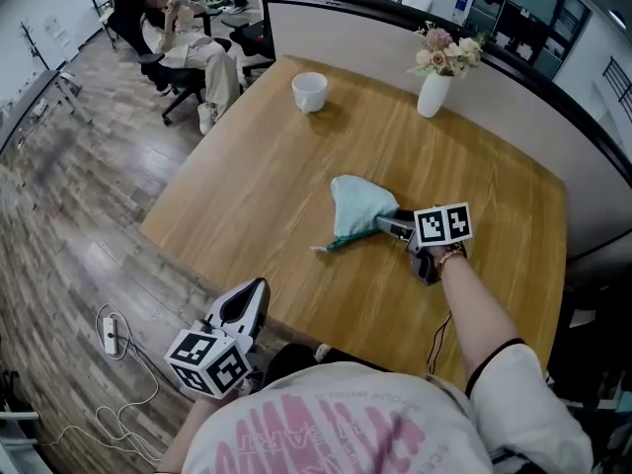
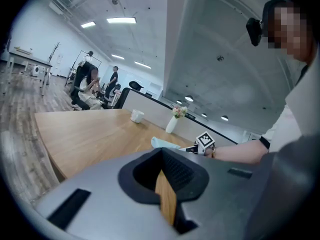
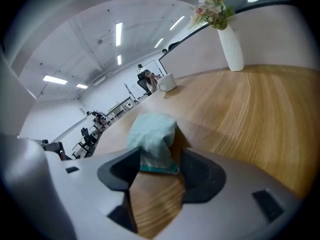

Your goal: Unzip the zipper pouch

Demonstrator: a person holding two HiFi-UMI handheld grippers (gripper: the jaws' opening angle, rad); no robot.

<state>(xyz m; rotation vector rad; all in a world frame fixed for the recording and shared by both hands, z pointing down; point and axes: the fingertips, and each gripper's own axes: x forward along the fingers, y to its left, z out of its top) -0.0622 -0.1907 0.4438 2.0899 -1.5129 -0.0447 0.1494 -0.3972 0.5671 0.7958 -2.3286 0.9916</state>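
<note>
Head view: pale green zipper pouch (image 1: 357, 208) lies mid-frame on the worktop (image 1: 257, 166). The right tool (image 1: 387, 227) is at its right end. The left tool (image 1: 255, 299) sits lower left, off the worktop edge and well apart from the pouch. Left gripper view: left tool (image 2: 161, 159) is closed on nothing. Right gripper view: right tool (image 3: 156, 160) is spread wide, with the pouch's teal-edged near end between the jaws, unpinched. Likely best: pin that end firmly and flat, then bring the left tool to the zipper pull, which I can't locate here.
</note>
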